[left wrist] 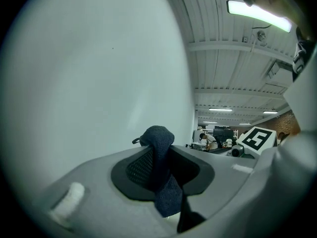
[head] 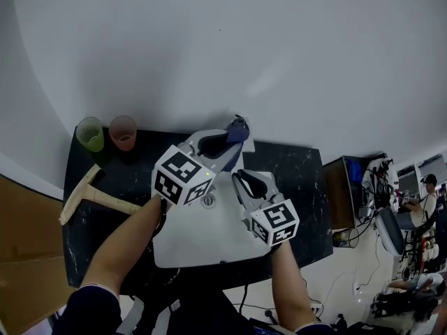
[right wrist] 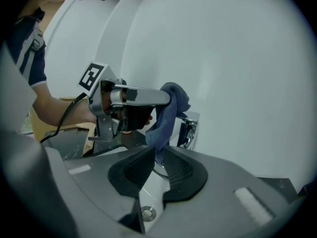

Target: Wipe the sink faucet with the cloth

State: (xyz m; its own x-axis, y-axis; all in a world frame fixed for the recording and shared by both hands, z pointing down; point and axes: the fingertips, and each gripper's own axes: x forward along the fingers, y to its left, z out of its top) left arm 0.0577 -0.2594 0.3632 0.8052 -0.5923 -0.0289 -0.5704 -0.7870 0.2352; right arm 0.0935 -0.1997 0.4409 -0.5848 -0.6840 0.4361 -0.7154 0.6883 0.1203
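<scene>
My left gripper (head: 234,139) points level toward the white wall and is shut on a dark blue cloth (head: 238,129). In the left gripper view the cloth (left wrist: 162,175) is pinched between the pads, bunched above the fingertips and hanging below. The right gripper view shows the cloth (right wrist: 171,112) draped in front of the chrome faucet (right wrist: 188,130), which stands at the back of the white sink (head: 202,246). My right gripper (head: 242,177) sits over the basin just to the right, its jaws a little apart with nothing between them. The cloth's tail hangs just beyond its tips (right wrist: 159,148).
The sink sits in a black marbled countertop (head: 300,173). A green cup (head: 90,133) and a pink cup (head: 123,131) stand at the back left. A wooden T-shaped tool (head: 91,195) lies on the counter's left side. The drain (right wrist: 147,213) shows below my right jaws.
</scene>
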